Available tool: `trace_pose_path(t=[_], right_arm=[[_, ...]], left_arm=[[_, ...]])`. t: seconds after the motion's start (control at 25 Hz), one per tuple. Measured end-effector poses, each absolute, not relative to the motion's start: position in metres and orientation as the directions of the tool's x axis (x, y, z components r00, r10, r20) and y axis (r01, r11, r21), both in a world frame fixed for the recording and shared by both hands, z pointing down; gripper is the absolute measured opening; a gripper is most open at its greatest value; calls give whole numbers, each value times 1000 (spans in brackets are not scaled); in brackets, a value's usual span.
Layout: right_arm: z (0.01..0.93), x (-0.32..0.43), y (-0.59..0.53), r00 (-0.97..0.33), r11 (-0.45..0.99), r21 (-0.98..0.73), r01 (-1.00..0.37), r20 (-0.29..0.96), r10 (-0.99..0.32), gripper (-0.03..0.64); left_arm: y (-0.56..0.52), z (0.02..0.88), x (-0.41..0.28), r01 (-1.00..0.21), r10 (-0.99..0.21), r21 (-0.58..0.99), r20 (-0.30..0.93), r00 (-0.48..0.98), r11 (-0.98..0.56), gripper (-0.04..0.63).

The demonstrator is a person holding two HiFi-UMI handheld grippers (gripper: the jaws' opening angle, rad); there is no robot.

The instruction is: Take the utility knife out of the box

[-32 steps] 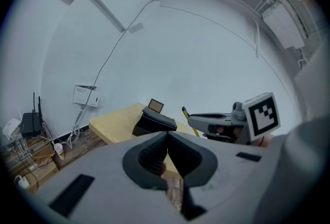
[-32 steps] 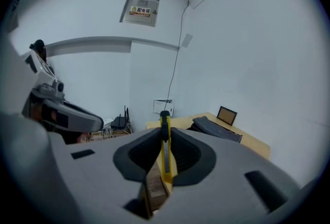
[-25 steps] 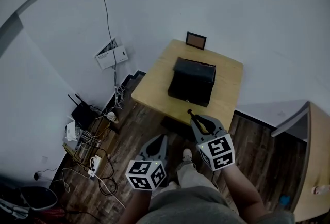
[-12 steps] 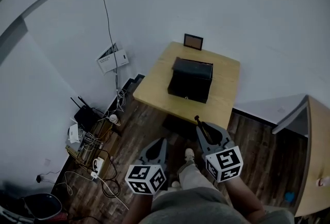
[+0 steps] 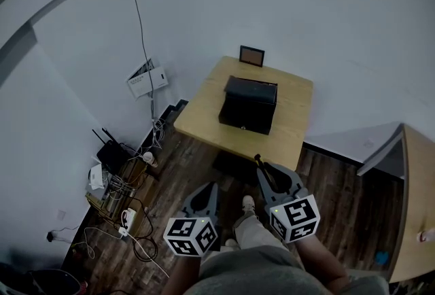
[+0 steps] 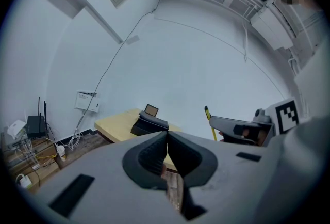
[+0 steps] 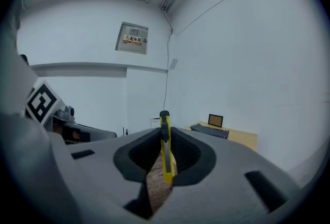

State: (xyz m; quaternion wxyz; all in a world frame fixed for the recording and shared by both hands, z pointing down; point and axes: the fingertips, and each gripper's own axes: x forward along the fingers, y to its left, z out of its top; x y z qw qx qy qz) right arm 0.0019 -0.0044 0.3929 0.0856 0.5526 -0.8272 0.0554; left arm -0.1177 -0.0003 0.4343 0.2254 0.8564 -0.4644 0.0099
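Observation:
My right gripper (image 7: pixel 165 138) is shut on a yellow utility knife (image 7: pixel 165 145), which stands up between its jaws with its black tip on top. In the head view that right gripper (image 5: pixel 262 166) is off the table's near edge, and the knife (image 5: pixel 257 159) pokes out of it. The black box (image 5: pixel 247 105) sits closed on the small wooden table (image 5: pixel 204 107). My left gripper (image 5: pixel 207 192) hovers lower left over the floor, shut with nothing between its jaws; in its own view the left gripper (image 6: pixel 167 138) faces the box (image 6: pixel 149 126).
A small framed picture (image 5: pixel 251 56) stands at the table's far edge. Routers, a power strip and tangled cables (image 5: pixel 119 192) lie on the floor at the left wall. A wooden cabinet (image 5: pixel 411 198) is at the right. The person's legs are below the grippers.
Both grippers have drawn back from the table toward the person, the right one carrying the knife. The head view has shifted slightly, so the table sits a little higher.

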Motion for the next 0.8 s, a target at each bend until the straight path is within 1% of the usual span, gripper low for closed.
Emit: trace_pose_path(t=[0.8], right_arm=[[392, -1, -10, -404, 410, -15, -912, 196, -893, 48]], left_arm=[[-9, 436, -108, -799, -792, 385, 228, 567, -462, 4]])
